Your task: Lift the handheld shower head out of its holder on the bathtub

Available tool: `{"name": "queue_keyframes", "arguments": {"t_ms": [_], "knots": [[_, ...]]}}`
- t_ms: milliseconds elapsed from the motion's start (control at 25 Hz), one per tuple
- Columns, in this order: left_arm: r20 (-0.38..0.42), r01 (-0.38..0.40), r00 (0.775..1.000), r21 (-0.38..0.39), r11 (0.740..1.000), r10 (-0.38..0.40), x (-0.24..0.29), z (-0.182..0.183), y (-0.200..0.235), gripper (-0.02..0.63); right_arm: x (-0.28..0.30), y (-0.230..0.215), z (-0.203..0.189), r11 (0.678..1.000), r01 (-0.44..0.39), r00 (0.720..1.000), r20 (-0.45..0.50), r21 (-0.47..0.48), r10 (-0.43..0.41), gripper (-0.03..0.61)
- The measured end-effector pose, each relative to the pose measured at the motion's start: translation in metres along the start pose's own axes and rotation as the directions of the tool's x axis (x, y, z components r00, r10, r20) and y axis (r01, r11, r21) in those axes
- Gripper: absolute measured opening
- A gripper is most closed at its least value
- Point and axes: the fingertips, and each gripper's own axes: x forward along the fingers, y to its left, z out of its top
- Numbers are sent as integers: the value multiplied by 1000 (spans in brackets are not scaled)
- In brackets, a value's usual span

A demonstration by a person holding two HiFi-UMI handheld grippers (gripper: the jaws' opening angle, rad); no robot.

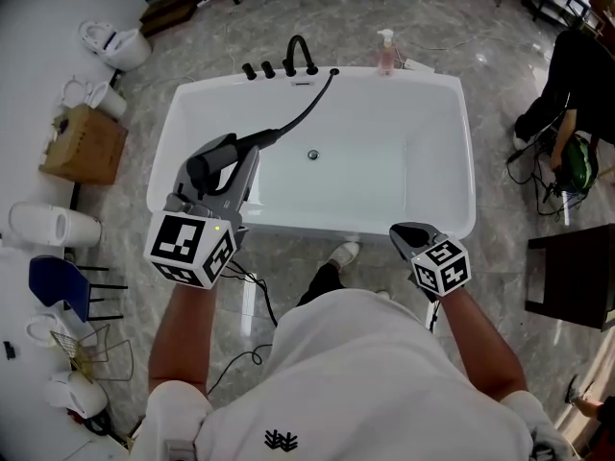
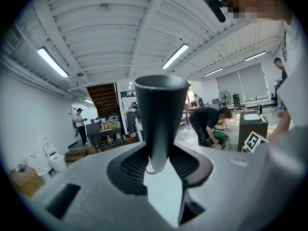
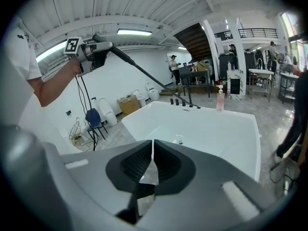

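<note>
My left gripper (image 1: pixel 233 166) is shut on the black handheld shower head (image 1: pixel 207 168), held up in the air over the near left corner of the white bathtub (image 1: pixel 452 161). Its black hose (image 1: pixel 300 121) runs from the head down to the tub's far deck, beside the black faucet (image 1: pixel 300 56). In the left gripper view the shower head (image 2: pixel 161 105) stands upright between the jaws of the left gripper (image 2: pixel 161 170). My right gripper (image 1: pixel 404 230) hovers at the tub's near rim, shut and empty (image 3: pixel 153 150). From the right gripper view the shower head (image 3: pixel 98 52) and its hose (image 3: pixel 144 73) show at upper left.
A pink soap bottle (image 1: pixel 385 51) stands on the tub's far deck. Toilets (image 1: pixel 115 46), a cardboard box (image 1: pixel 85 142) and a blue chair (image 1: pixel 60 281) line the left side. A crouching person (image 1: pixel 567 94) and a dark table (image 1: pixel 572 277) are on the right.
</note>
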Motion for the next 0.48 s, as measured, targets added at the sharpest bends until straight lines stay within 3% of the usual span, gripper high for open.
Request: {"name": "queue_keyframes", "arguments": {"t_ms": [480], "knots": [[1, 10, 1000, -1, 1000, -10, -2, -1, 1, 138, 7, 4, 3, 1000, -2, 1000, 0, -3, 2, 17]]}}
